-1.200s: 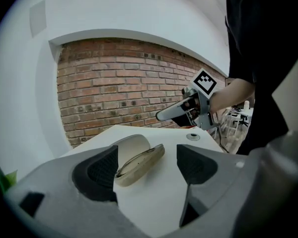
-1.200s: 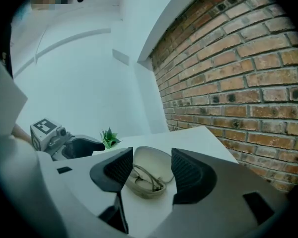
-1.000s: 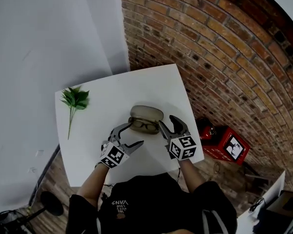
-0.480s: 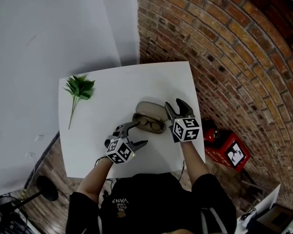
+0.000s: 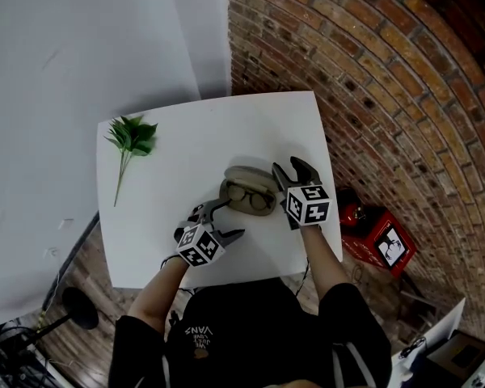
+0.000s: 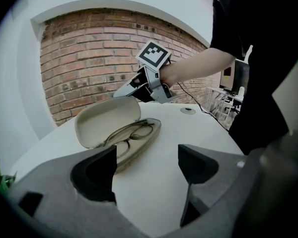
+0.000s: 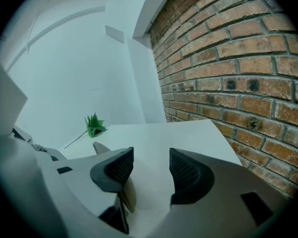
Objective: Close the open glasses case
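An open beige glasses case (image 5: 248, 191) lies on the white table (image 5: 186, 144), with a pair of glasses (image 5: 250, 198) in its lower half. In the left gripper view the case (image 6: 114, 128) has its lid raised and the glasses (image 6: 131, 135) inside. My left gripper (image 5: 224, 221) stands open just left and in front of the case, nothing between its fingers. My right gripper (image 5: 291, 170) is open at the case's right end, behind the lid; the lid's edge (image 7: 100, 148) shows beside its left finger (image 7: 114, 168). I cannot tell whether it touches.
A green plant sprig (image 5: 129, 145) lies at the table's far left, also visible in the right gripper view as a sprig (image 7: 93, 125). A brick wall (image 5: 372, 79) runs along the right. A red box (image 5: 380, 241) sits on the floor, right of the table.
My right gripper moved forward from the case's near right side to its right end behind the lid. The left gripper stayed close to the case's front left.
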Demonstrator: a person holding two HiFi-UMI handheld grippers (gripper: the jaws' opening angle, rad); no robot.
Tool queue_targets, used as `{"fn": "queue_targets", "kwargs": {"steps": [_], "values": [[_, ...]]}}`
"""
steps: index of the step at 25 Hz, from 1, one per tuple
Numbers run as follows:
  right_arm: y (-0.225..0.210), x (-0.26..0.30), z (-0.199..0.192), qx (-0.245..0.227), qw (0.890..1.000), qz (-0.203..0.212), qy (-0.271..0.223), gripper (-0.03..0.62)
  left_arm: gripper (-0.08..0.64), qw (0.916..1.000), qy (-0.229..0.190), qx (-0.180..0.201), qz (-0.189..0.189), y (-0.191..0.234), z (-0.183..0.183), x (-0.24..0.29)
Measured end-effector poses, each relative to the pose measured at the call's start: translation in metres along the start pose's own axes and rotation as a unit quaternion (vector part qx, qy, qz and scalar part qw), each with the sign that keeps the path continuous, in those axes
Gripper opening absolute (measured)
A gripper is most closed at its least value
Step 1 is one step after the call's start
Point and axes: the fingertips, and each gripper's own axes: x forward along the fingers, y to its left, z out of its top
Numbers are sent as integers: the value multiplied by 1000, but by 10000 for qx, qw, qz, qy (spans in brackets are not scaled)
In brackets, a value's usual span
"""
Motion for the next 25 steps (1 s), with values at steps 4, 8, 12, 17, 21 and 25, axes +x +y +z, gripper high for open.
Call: {"fn": "queue_targets", "kwargs": {"steps": [4, 8, 12, 17, 21, 25], "values": [[11, -13, -4, 23, 10000, -28, -40, 218, 382, 10000, 66, 13, -62, -5, -7, 0], [23, -25, -12, 38, 10000, -70, -49, 218, 382, 9999, 49, 15, -90, -8, -10, -2], [34, -34, -22, 52, 9999, -136, -38, 218, 382, 10000, -35, 2, -90, -11, -9, -8], [47, -45, -38, 102, 9997, -216, 17, 216, 382, 9999, -156, -10, -73, -16, -9, -23], [55, -49, -48, 133, 9994, -298, 62, 213, 382, 9996, -267, 28, -23, -14, -5, -35], [59, -52, -55, 159, 9992, -361, 78, 206, 382, 9993, -352, 96, 38, -7, 1, -38]]}}
